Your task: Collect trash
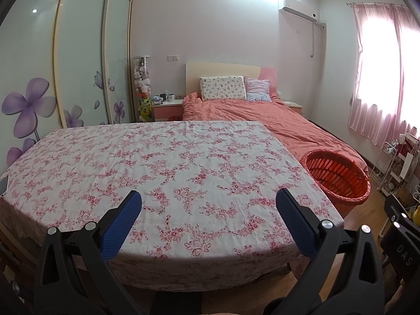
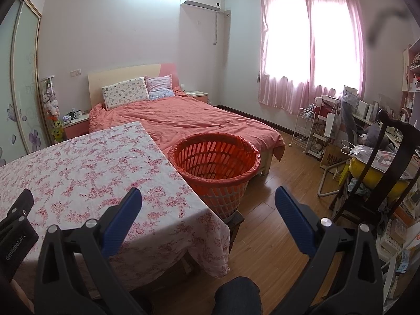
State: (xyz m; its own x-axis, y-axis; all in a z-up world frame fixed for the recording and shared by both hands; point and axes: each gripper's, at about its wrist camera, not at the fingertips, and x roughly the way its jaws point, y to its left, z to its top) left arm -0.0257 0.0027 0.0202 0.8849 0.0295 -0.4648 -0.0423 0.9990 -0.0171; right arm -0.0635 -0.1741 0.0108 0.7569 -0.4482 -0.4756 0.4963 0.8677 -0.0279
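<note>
Two grippers, left (image 1: pixel 208 204) and right (image 2: pixel 208 202), hover with fingers spread and empty over a floral-covered table (image 1: pixel 157 162). No trash shows; the orange basket (image 2: pixel 214 157) stands just beside the table's right edge, nearer the right gripper.

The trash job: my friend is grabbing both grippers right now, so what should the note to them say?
Left gripper: open, holding nothing, above the flowered table.
Right gripper: open, holding nothing, over the table's right corner.
Orange basket: beside the table's right edge, by the foot of the bed, lined with a red bag, nothing visible inside.
Done: no trash in the basket.
Left: no trash shows on the table, so look around for some, then drop it in the basket.
</note>
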